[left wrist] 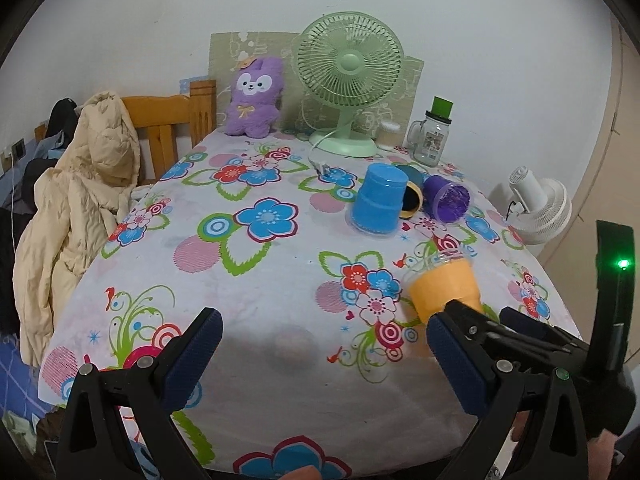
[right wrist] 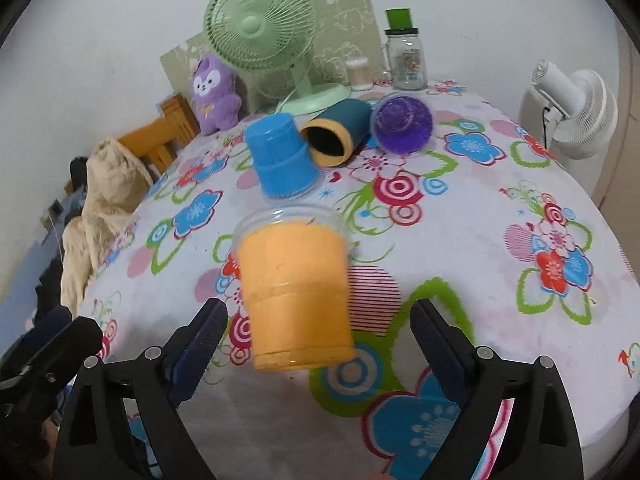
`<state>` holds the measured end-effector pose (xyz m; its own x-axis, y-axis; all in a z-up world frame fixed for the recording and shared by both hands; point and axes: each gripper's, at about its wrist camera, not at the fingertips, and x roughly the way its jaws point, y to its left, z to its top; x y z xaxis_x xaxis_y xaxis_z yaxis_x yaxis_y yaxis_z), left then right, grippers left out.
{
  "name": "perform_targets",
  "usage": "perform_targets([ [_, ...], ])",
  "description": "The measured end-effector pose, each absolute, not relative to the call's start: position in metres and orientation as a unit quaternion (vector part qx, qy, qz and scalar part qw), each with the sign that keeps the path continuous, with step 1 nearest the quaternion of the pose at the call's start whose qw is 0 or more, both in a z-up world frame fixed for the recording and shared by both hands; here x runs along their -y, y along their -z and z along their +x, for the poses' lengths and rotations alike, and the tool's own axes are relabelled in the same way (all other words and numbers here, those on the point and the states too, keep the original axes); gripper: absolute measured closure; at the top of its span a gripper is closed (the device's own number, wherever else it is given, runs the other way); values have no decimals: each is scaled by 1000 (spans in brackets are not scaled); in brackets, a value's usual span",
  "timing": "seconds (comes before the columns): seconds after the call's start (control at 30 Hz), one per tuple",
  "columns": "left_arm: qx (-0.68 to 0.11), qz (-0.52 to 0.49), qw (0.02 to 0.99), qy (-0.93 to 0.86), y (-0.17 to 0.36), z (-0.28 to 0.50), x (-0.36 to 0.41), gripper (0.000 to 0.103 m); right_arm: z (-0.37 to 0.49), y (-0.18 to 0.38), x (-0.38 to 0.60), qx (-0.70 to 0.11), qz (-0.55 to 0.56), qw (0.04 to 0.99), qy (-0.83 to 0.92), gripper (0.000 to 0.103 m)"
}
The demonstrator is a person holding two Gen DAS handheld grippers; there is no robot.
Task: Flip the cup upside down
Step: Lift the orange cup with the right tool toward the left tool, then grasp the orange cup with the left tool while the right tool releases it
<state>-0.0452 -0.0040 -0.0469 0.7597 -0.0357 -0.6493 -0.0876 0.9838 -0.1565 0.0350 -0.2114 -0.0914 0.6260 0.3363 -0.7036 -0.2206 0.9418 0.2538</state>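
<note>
Flowered tablecloth (right wrist: 500, 208) fills both frames; my right gripper (right wrist: 320, 344) gapes around the orange cup (right wrist: 296, 288) at center, untouching, my left gripper (left wrist: 324, 348) spread empty.

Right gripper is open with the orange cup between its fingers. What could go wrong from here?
1. The orange cup looks blurred and tilted between the fingers of the right gripper, touching neither. It may be loose, and could end on its side and roll rather than settle rim-down.
2. The blue cup stands upside down just beyond it. A rolling orange cup could knock into it.
</note>
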Motion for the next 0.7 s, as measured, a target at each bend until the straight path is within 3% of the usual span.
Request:
perform_targets([
  [0.37, -344, -75, 935, 30, 40, -26, 45, 0, 21, 60, 283, -358, 99, 921, -118, 9],
  [0.7, -382, -43, 922, 48, 70, 2, 95, 0, 7, 59, 348, -331, 138, 931, -74, 9],
])
